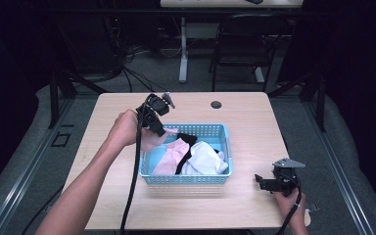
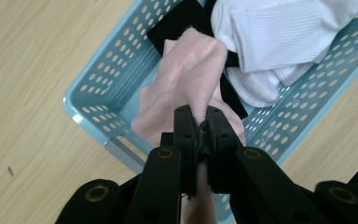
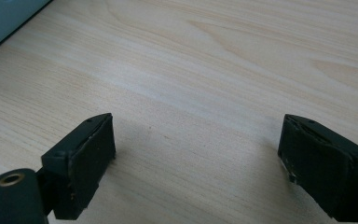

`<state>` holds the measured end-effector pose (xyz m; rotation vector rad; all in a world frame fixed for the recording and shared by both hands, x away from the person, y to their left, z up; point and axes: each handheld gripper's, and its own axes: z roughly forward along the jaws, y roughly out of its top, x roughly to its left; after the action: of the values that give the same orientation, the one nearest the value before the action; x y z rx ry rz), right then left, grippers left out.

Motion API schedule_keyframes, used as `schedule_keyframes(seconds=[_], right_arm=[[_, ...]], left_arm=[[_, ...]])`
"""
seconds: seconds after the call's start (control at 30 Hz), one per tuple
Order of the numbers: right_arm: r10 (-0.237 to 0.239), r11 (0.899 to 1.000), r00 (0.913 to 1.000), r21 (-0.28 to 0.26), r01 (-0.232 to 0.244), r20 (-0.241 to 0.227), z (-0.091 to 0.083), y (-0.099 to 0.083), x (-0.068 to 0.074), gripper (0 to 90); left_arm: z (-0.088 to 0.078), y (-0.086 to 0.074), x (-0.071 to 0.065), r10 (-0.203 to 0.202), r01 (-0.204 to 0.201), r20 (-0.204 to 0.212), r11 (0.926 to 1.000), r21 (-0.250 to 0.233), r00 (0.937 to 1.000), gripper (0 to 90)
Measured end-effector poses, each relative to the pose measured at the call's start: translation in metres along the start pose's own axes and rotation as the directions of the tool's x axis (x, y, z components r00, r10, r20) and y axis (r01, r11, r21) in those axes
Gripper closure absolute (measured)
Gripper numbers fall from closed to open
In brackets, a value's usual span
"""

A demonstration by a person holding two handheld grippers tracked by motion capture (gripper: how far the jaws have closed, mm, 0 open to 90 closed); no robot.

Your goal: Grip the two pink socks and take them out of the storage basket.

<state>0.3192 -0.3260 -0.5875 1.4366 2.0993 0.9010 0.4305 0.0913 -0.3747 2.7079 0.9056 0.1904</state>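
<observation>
A light blue perforated basket (image 1: 225, 142) (image 2: 98, 88) stands mid-table and holds a pink sock (image 1: 171, 155) (image 2: 186, 79), white socks (image 1: 205, 159) (image 2: 275, 28) and a black one (image 1: 188, 139) (image 2: 177, 23). My left gripper (image 1: 164, 129) (image 2: 201, 126) is above the basket's left end, shut on the pink sock's edge, which hangs down into the basket. My right gripper (image 1: 260, 182) (image 3: 196, 149) rests low over the bare wood at the front right, its jaws wide apart with nothing between them.
The wooden table (image 1: 254, 112) has a dark round grommet (image 1: 216, 104) near its far edge. A corner of the basket (image 3: 4, 14) lies at the upper left in the right gripper view. A black chair (image 1: 245, 44) and a table leg stand beyond the table.
</observation>
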Motion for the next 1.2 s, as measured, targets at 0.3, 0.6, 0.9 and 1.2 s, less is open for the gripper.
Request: schedule_keyframes(seconds=[0.3,0.6,0.9,1.2], right_arm=[[-0.003,1.0,1.0,0.003,0.003,0.0,0.0,0.0,0.0,10.3],[-0.003,1.0,1.0,0.002,0.003,0.003,0.0,0.0,0.0,10.3],[0.0,1.0,1.0,0.0,0.0,0.0,0.0,0.0,0.0,10.3],[0.0,1.0,1.0,0.0,0.0,0.0,0.0,0.0,0.0,10.3]], left_arm=[[-0.02,-0.007,0.009,-0.017,0.017,-0.02,0.9997,-0.017,0.9996,84.3],[-0.034,-0.023,0.023,-0.059,0.058,-0.039,0.9979,-0.029,0.9975,84.2],[-0.04,-0.042,0.042,-0.116,0.114,-0.039,0.9923,-0.047,0.9925,84.1],[-0.038,-0.07,0.068,-0.196,0.195,-0.046,0.9806,-0.022,0.9796,83.8]])
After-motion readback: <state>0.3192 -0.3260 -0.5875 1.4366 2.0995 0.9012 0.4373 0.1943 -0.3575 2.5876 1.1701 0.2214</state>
